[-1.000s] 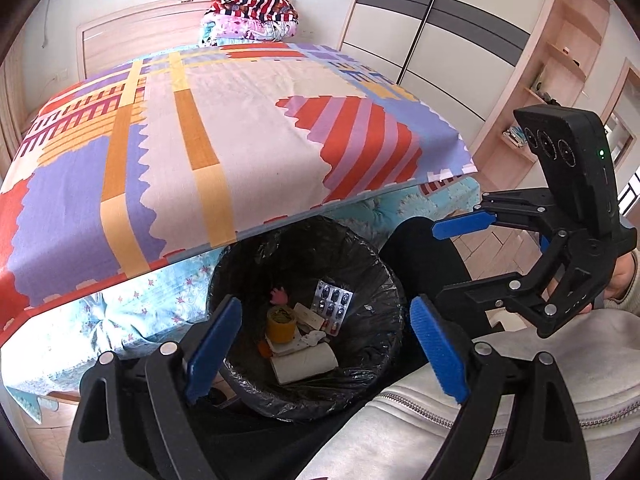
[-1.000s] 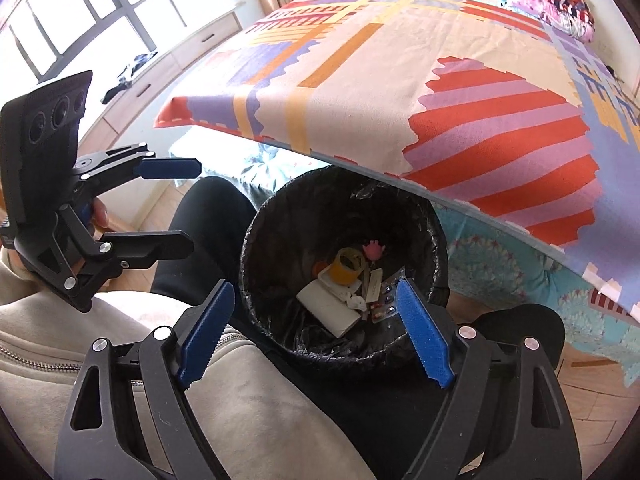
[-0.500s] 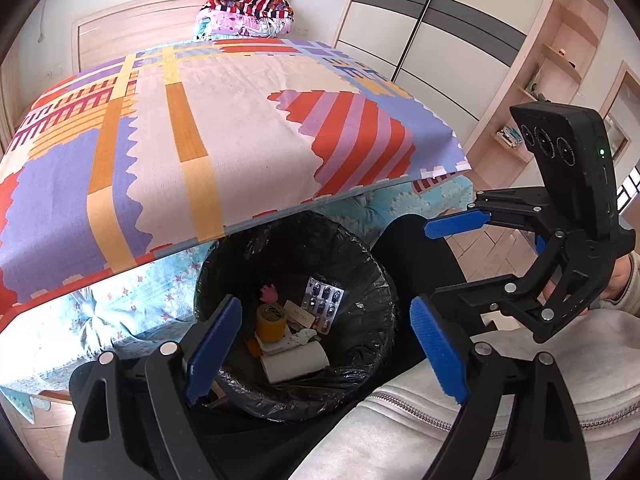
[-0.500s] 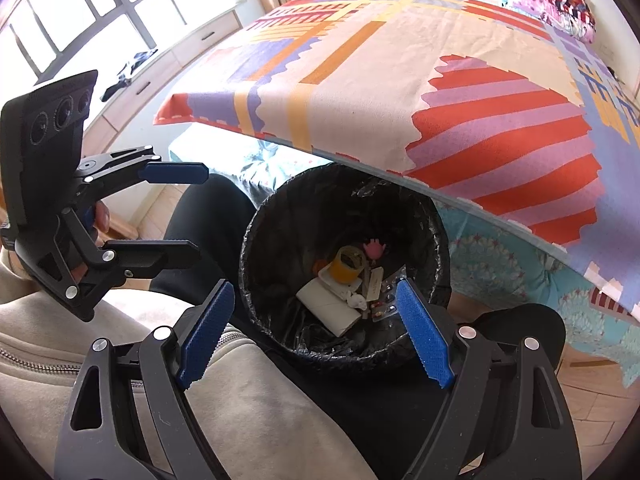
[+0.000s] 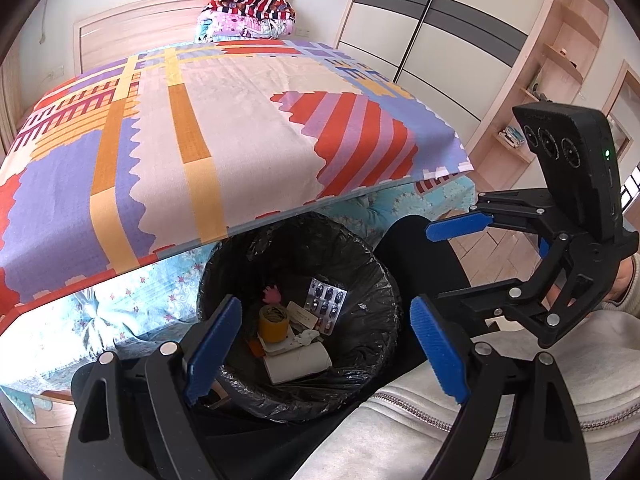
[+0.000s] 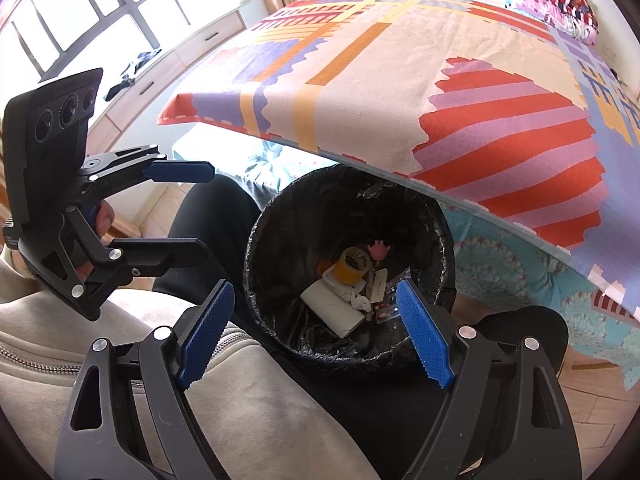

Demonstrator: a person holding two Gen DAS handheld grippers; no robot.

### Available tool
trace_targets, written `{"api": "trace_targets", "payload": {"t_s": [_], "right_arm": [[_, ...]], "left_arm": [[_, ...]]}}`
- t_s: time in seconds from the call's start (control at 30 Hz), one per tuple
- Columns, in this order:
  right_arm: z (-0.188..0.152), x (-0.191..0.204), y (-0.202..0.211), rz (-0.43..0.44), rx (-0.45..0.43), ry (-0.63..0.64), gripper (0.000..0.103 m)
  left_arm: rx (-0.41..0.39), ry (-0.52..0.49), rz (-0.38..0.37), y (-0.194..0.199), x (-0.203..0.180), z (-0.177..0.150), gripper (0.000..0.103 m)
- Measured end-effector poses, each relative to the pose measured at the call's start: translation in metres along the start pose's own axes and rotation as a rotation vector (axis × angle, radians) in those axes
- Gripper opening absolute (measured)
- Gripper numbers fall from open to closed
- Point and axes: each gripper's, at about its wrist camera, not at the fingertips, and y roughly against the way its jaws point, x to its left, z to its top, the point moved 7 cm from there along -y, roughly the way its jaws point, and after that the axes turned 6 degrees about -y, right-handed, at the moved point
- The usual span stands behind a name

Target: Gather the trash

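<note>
Both pairs of my fingers stand wide apart and hold nothing: my left gripper [image 5: 326, 346] hangs just above the near rim of the bin [image 5: 384, 276], and my right gripper [image 6: 316, 330] hovers over the same rim from the other side, each showing blue ribbed pads [image 6: 425, 336]. Beneath them lie my pale zipped jacket [image 5: 420, 432] and dark trousers [image 6: 216, 216].

Down in the black-lined bin the trash sits together on the bottom: a white cardboard tube [image 5: 298, 364] nearest me, a yellow tape roll [image 5: 273, 322] just behind it, a silver blister pack [image 5: 326, 306] leaning at the far right wall, and a small pink hand-shaped bit [image 5: 272, 294] at the back. Any print on the pack is too small to read.

Beyond, the bin tucks under the edge of the bed [image 5: 240, 132], spread with a patterned cover; folded bedding [image 5: 248, 14] is stacked at its far end against the headboard.
</note>
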Motion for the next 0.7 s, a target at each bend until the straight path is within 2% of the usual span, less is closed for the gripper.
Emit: {"api": "trace_targets", "payload": {"t_s": [0.7], "right_arm": [[-0.0006, 0.0012, -0.0004, 0.007, 0.002, 0.006, 0.083]], "left_arm": [[-0.003, 0.005, 0.000, -0.0006, -0.0009, 0.0009, 0.083]]}}
